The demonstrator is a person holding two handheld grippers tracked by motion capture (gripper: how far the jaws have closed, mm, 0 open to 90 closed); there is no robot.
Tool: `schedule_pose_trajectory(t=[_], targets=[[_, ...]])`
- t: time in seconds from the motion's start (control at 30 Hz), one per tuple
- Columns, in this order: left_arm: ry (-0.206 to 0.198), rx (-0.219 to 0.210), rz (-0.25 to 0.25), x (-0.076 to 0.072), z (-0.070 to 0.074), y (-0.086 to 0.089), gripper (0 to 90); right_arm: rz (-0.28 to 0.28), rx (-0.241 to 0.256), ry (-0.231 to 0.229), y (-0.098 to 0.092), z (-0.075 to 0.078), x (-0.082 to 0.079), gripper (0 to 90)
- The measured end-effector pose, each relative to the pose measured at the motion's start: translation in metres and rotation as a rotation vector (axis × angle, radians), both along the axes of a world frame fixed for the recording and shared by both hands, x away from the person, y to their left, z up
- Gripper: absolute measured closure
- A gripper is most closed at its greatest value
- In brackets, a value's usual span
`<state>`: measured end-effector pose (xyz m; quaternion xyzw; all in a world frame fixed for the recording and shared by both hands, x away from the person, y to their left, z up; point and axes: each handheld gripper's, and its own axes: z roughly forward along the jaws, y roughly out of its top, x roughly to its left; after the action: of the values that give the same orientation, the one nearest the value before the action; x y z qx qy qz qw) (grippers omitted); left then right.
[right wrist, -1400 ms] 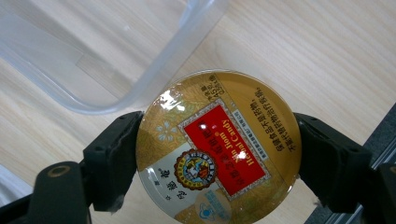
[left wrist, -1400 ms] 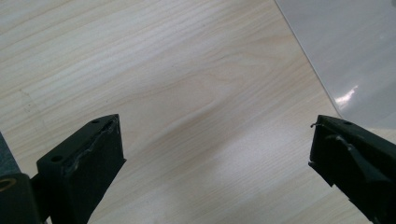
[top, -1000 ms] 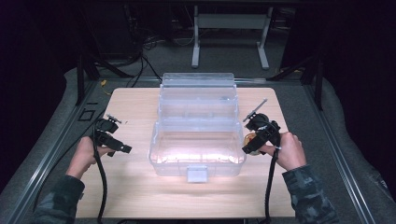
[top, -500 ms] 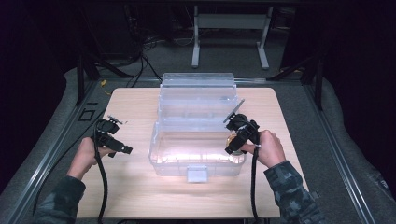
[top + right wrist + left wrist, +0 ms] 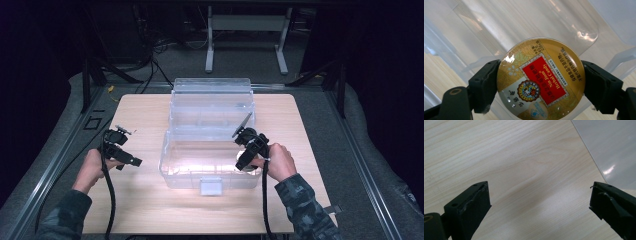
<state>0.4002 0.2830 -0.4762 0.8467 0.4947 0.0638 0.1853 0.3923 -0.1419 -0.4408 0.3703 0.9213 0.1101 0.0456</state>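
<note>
The right gripper (image 5: 246,161) clamps a round candy tin (image 5: 540,78) between both jaws, over the right end of the open clear box (image 5: 200,176) at the table's (image 5: 150,215) middle. Likely step: placing the tin inside. Next: lower, then release. The left gripper (image 5: 539,205) gapes empty near the left edge.

A wooden table (image 5: 150,210) stands on grey floor (image 5: 370,150).

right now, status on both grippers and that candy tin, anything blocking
Right gripper shut on the candy tin, held over the open clear box. Left gripper open, empty, above bare table left of the box. Nothing blocking.
</note>
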Motion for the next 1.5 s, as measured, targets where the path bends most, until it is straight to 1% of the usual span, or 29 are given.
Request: schedule_pose_trajectory(t=[0.27, 0.37, 0.43, 0.53, 0.6, 0.63, 0.67, 0.7, 0.77, 0.8, 0.83, 0.87, 0.9, 0.93, 0.97, 1.0, 1.03, 1.07, 1.1, 1.13, 1.2, 1.3, 1.33, 1.4, 1.43, 1.47, 1.5], targets=[[0.004, 0.003, -0.007, 0.001, -0.001, -0.002, 3.1, -0.010, 0.004, 0.019, -0.003, -0.005, 0.000, 20.0], [0.003, 0.003, -0.009, 0.001, 0.000, -0.002, 3.2, -0.013, -0.012, 0.025, -0.003, -0.007, 0.000, 20.0], [0.001, 0.003, -0.008, 0.001, 0.000, -0.002, 3.2, -0.013, 0.001, 0.037, -0.003, -0.009, 0.000, 19.9], [0.004, 0.003, -0.008, 0.001, 0.000, -0.001, 3.2, -0.015, -0.001, 0.041, -0.003, -0.009, 0.000, 19.8], [0.003, 0.004, -0.008, 0.000, 0.000, -0.001, 3.3, -0.019, -0.002, 0.051, -0.002, -0.010, 0.000, 19.4], [0.002, 0.002, -0.006, 0.000, 0.000, -0.001, 3.2, -0.020, -0.005, 0.060, -0.002, -0.011, 0.000, 18.8], [0.001, 0.003, -0.008, 0.000, 0.000, -0.001, 3.3, -0.018, -0.001, 0.067, -0.003, -0.011, 0.000, 13.5], [0.001, 0.001, -0.006, 0.000, 0.000, -0.001, 3.2, -0.023, -0.004, 0.065, -0.003, -0.010, 0.000, 10.8], [0.001, 0.001, -0.006, 0.001, 0.000, -0.001, 3.2, -0.020, 0.014, 0.054, -0.005, -0.008, -0.001, 10.9], [0.000, -0.001, -0.003, 0.000, 0.000, -0.001, 3.2, -0.023, 0.019, 0.042, -0.007, -0.003, -0.002, 8.6], [0.000, -0.002, -0.005, 0.001, 0.000, -0.001, 3.2, -0.023, 0.035, 0.031, -0.009, -0.001, -0.003, 9.1], [0.001, 0.000, -0.006, 0.001, 0.001, -0.001, 3.2, -0.023, 0.035, 0.031, -0.009, -0.001, -0.003, 9.1], [0.002, -0.001, -0.006, 0.001, 0.001, -0.001, 3.2, -0.014, 0.071, 0.013, -0.013, 0.004, -0.005, 9.1], [0.002, -0.003, -0.006, 0.001, 0.001, -0.001, 3.2, -0.014, 0.071, 0.013, -0.013, 0.004, -0.005, 9.1], [-0.001, -0.002, -0.008, 0.001, 0.002, -0.001, 3.2, -0.019, 0.052, -0.003, -0.014, 0.006, -0.006, 9.3], [-0.001, -0.003, -0.009, 0.002, 0.002, -0.001, 3.2, -0.012, 0.074, -0.008, -0.016, 0.009, -0.008, 10.0], [-0.001, -0.008, -0.007, 0.002, 0.003, -0.002, 3.3, -0.006, 0.066, -0.024, -0.017, 0.010, -0.010, 11.1], [-0.002, -0.006, -0.008, 0.002, 0.004, -0.002, 3.4, 0.003, 0.125, -0.012, -0.019, 0.010, -0.011, 11.1], [-0.004, -0.006, -0.009, 0.003, 0.006, -0.002, 3.4, 0.001, 0.067, -0.033, -0.019, 0.013, -0.014, 11.4], [-0.004, -0.010, -0.007, 0.003, 0.007, -0.003, 3.4, 0.011, 0.116, -0.025, -0.021, 0.012, -0.014, 11.8], [-0.012, -0.015, -0.008, 0.005, 0.011, -0.004, 3.4, 0.016, 0.110, -0.034, -0.023, 0.014, -0.018, 11.8], [-0.021, -0.018, -0.014, 0.006, 0.015, -0.007, 3.2, 0.024, 0.128, -0.039, -0.024, 0.013, -0.021, 12.0], [-0.024, -0.022, -0.015, 0.007, 0.017, -0.008, 3.2, 0.026, 0.123, -0.037, -0.025, 0.013, -0.022, 12.1], [-0.031, -0.021, -0.017, 0.008, 0.020, -0.009, 3.2, 0.027, 0.128, -0.049, -0.026, 0.013, -0.025, 12.2], [-0.034, -0.021, -0.018, 0.008, 0.022, -0.010, 3.1, 0.028, 0.129, -0.045, -0.026, 0.013, -0.026, 12.3], [-0.034, -0.022, -0.017, 0.008, 0.023, -0.011, 3.0, 0.029, 0.140, -0.050, -0.026, 0.013, -0.027, 12.6], [-0.036, -0.020, -0.019, 0.009, 0.024, -0.011, 3.1, 0.031, 0.133, -0.048, -0.027, 0.013, -0.027, 12.7]])
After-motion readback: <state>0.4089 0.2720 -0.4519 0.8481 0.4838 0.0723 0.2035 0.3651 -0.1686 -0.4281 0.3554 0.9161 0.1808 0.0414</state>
